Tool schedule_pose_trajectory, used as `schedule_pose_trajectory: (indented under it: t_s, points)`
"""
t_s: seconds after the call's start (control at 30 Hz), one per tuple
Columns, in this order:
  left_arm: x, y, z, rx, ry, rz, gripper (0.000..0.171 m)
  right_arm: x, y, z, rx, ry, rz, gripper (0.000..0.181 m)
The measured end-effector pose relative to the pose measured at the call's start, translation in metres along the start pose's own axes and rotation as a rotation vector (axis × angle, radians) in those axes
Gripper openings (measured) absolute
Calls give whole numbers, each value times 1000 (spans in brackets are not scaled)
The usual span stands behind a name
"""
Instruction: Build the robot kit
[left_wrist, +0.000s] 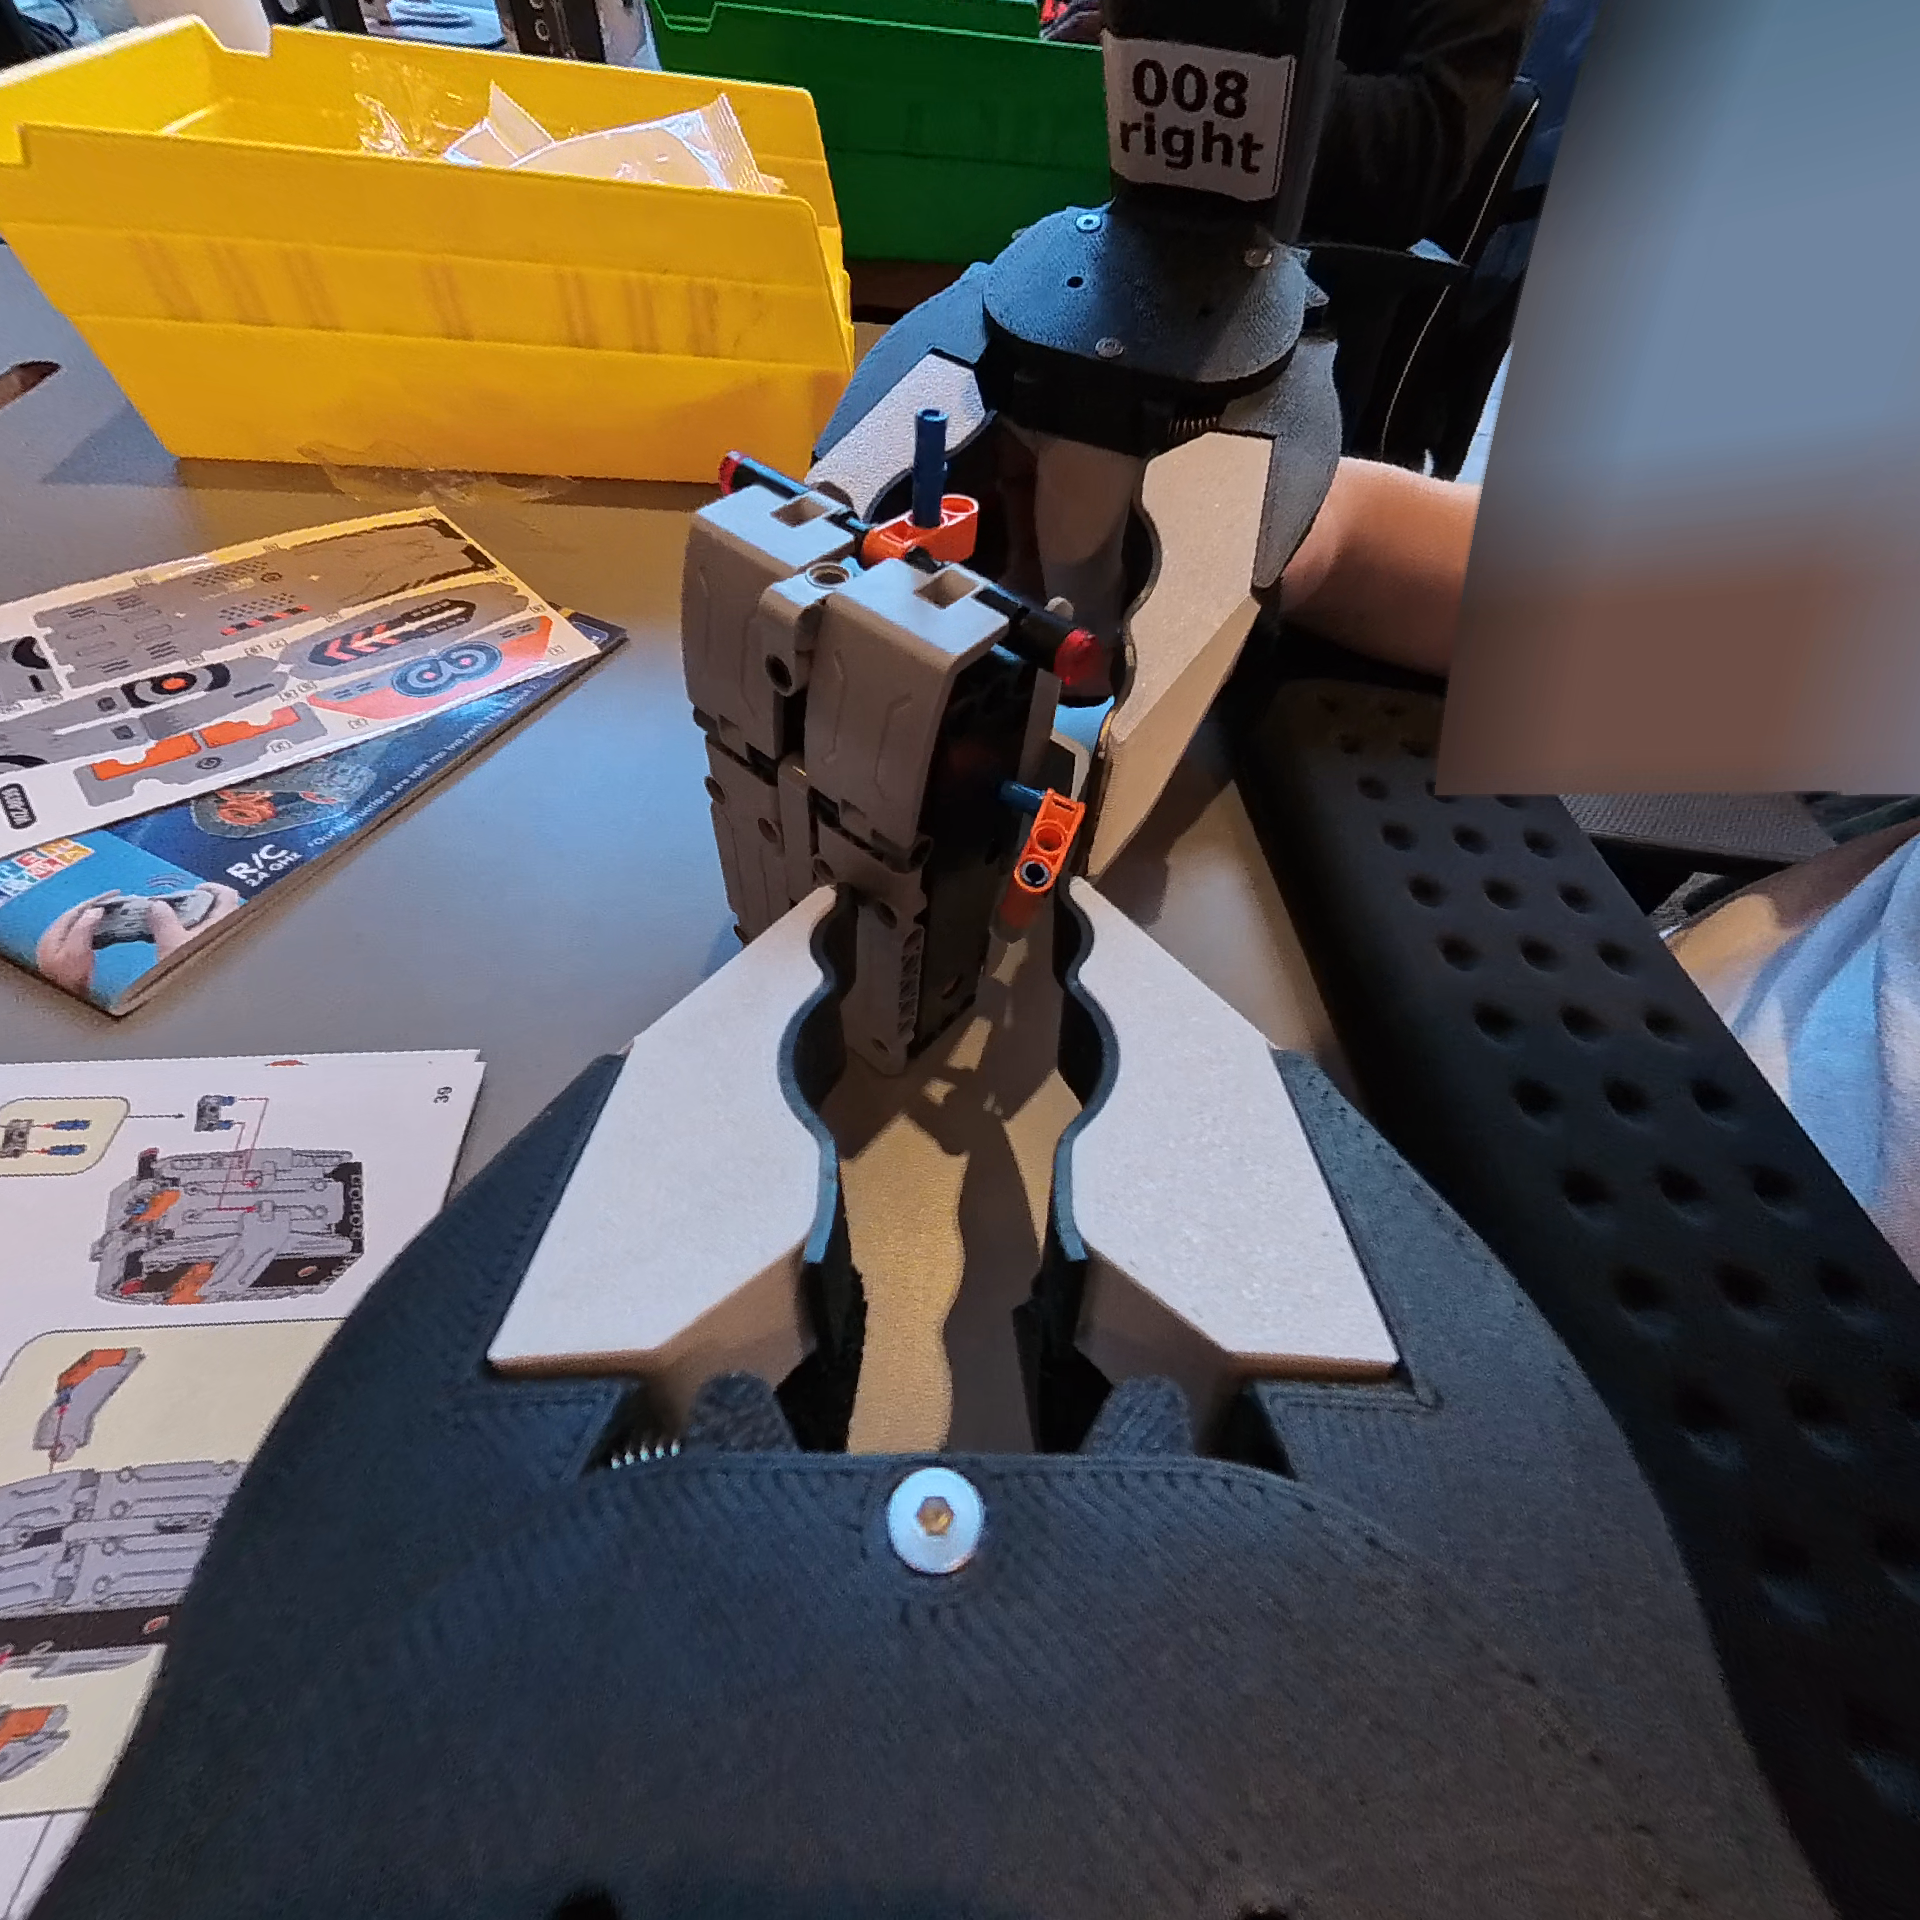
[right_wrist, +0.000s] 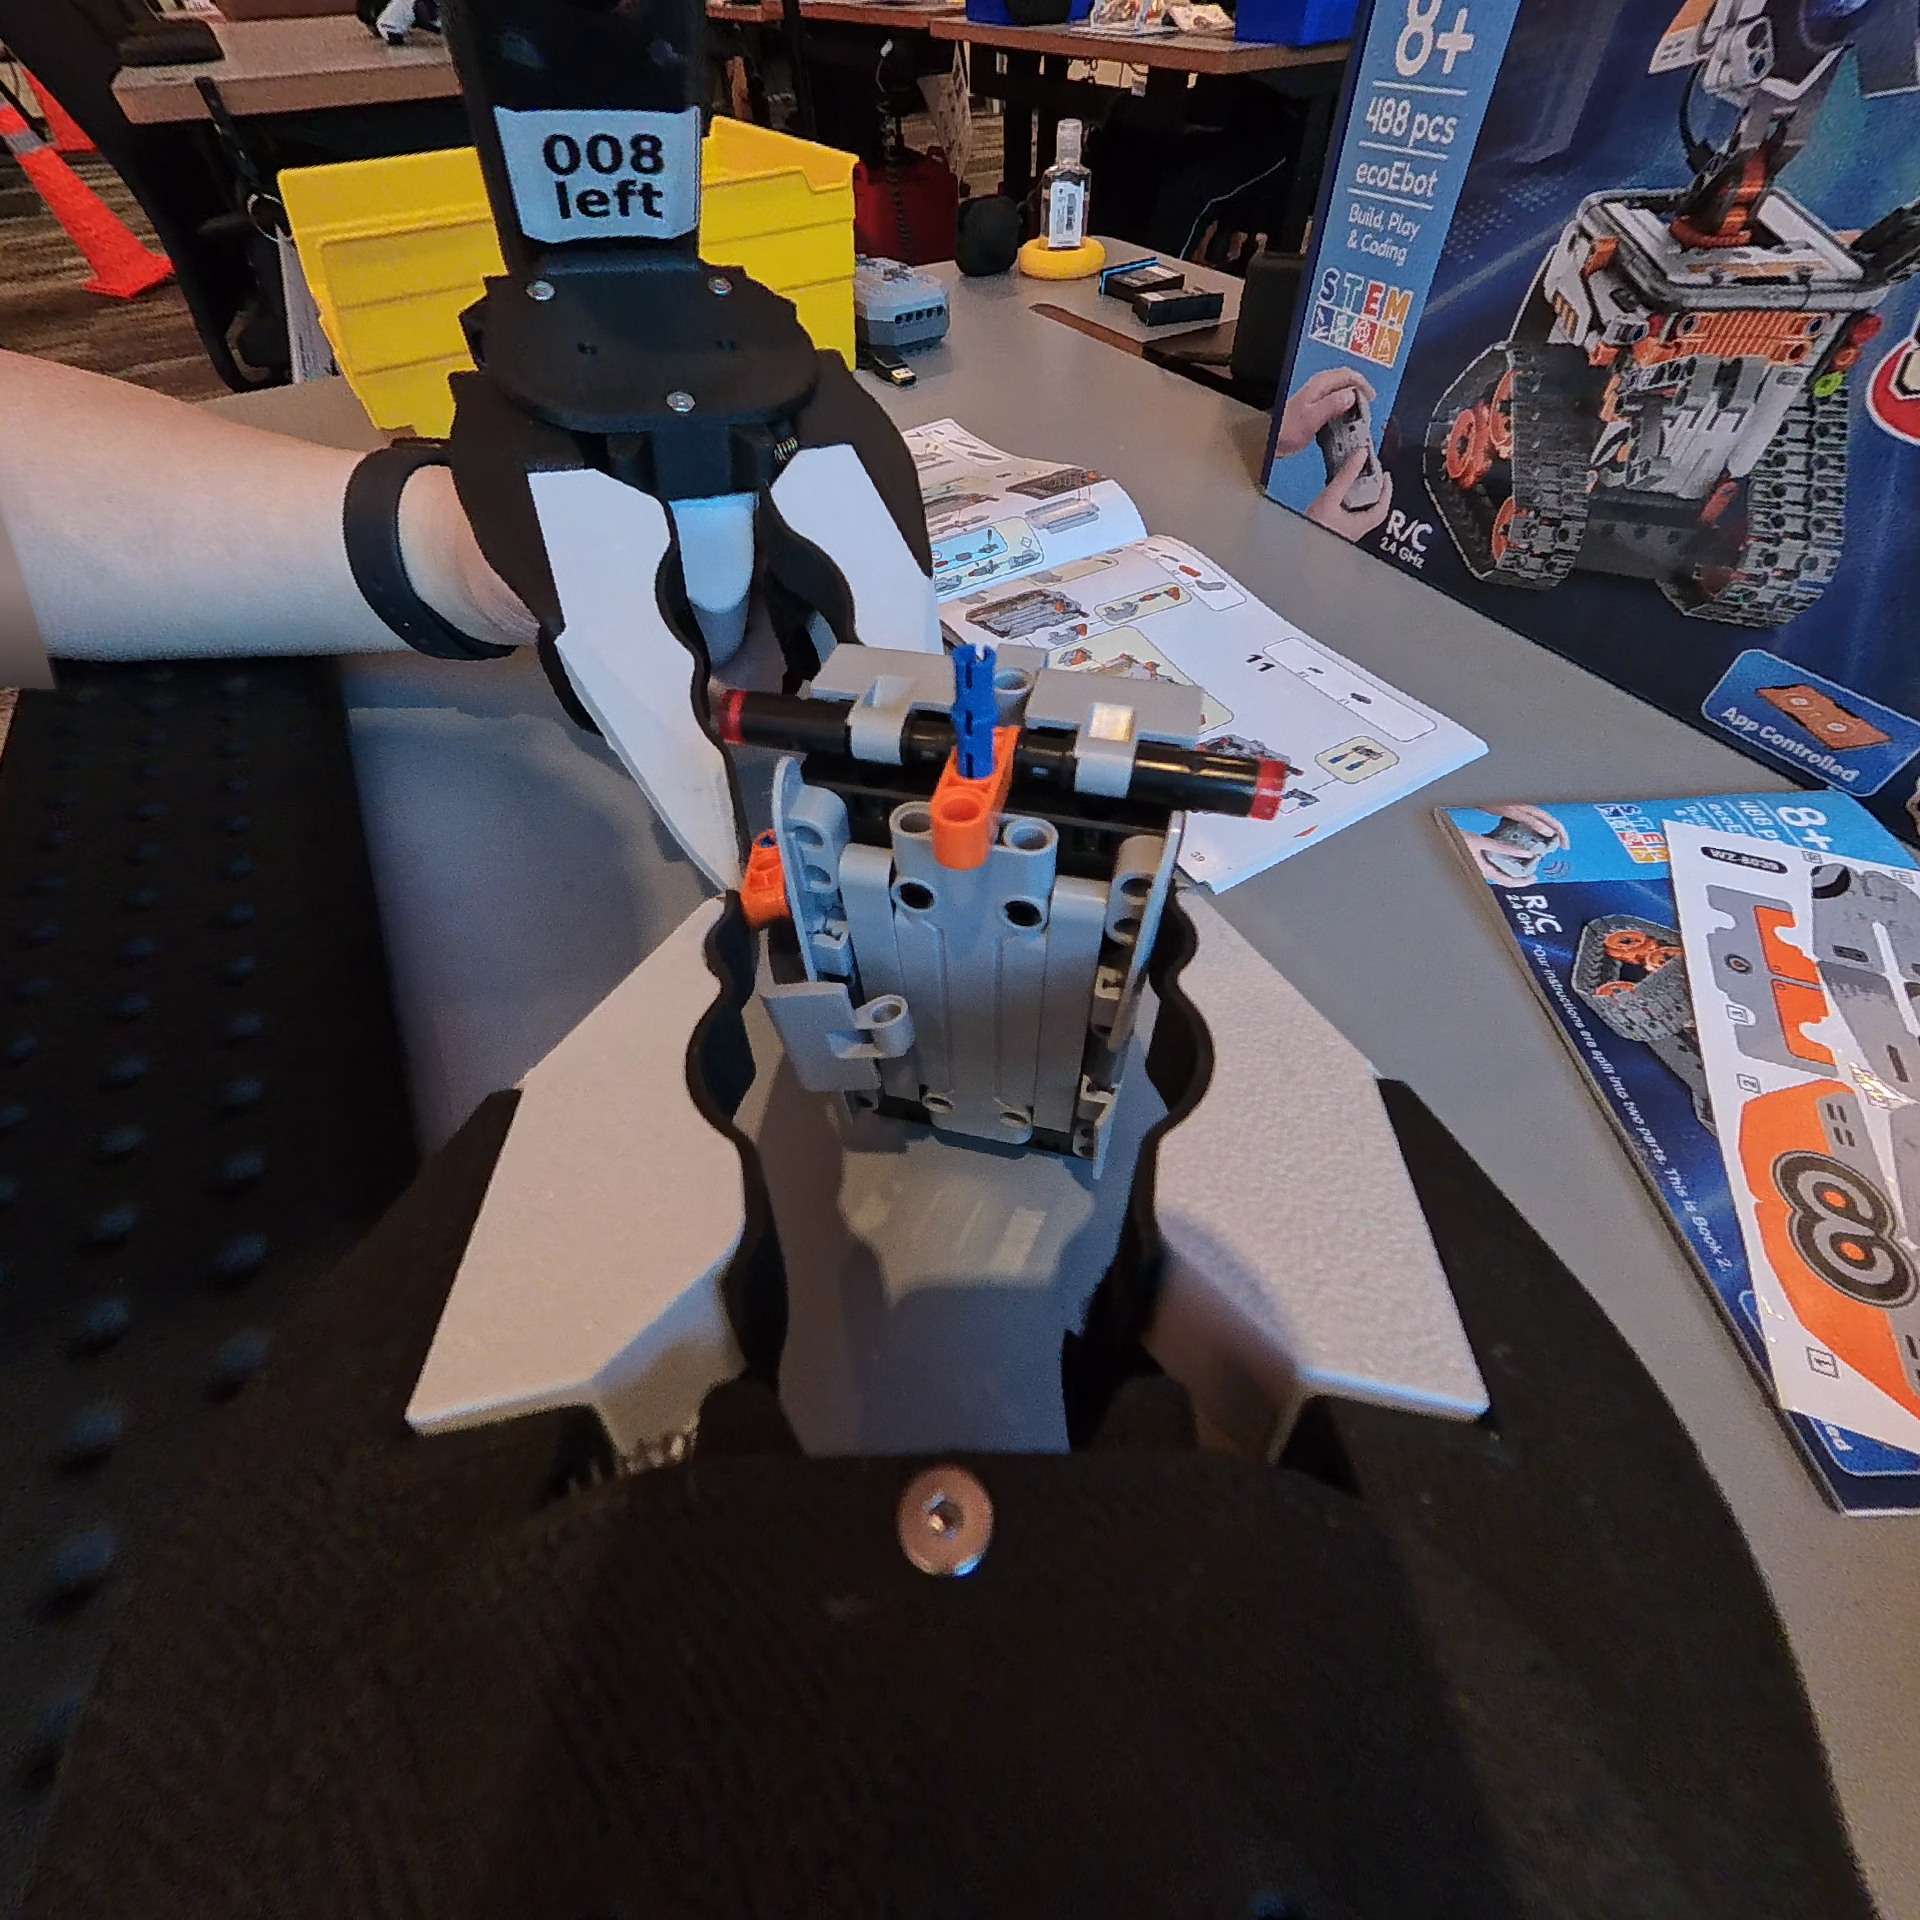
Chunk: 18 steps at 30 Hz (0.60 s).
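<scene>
A grey and black brick assembly (left_wrist: 831, 707) with a black cross axle, orange connectors and a blue pin stands upright just above the grey table. My left gripper (left_wrist: 951, 909) is shut on its lower end. My right gripper (right_wrist: 951, 914) is shut on the sides of the same assembly (right_wrist: 966, 987). In the left wrist view the right gripper (left_wrist: 997, 644) reaches down from above onto the assembly. In the right wrist view the left gripper (right_wrist: 769, 707) comes in from the far side, one finger (right_wrist: 644, 707) against the assembly's left edge.
A yellow bin (left_wrist: 416, 343) and a green bin (left_wrist: 914, 125) stand behind. An open instruction booklet (left_wrist: 208, 1247), a sticker sheet (left_wrist: 260, 644) and a second booklet (right_wrist: 1558, 987) lie on the table. A black perforated mat (left_wrist: 1558, 1039) lies alongside. The kit's box (right_wrist: 1610, 312) stands at the right. A person's forearm (right_wrist: 208, 520) shows. Less than 4 cm separates the two grippers' tips.
</scene>
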<state>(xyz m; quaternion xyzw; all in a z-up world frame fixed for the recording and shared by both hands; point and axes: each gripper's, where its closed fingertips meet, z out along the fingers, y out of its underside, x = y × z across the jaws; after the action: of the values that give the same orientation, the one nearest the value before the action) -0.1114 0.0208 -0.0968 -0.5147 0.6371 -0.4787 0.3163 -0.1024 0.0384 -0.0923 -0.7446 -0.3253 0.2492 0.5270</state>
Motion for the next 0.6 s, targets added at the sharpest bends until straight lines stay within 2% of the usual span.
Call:
schedule_pose_trajectory:
  t_s: [0.23, 0.37, 0.6]
  points:
    - [0, -1, 0, 5, -15, 22, 35, 0, 0, 0, 0, -12, 0, 78]
    - [2, -2, 0, 12, 3, 11, 27, -2, 1, 2, -18, -1, -33, 81]
    - [2, -3, 0, 17, 0, 5, 31, -2, 1, 2, -19, -5, -22, 79]
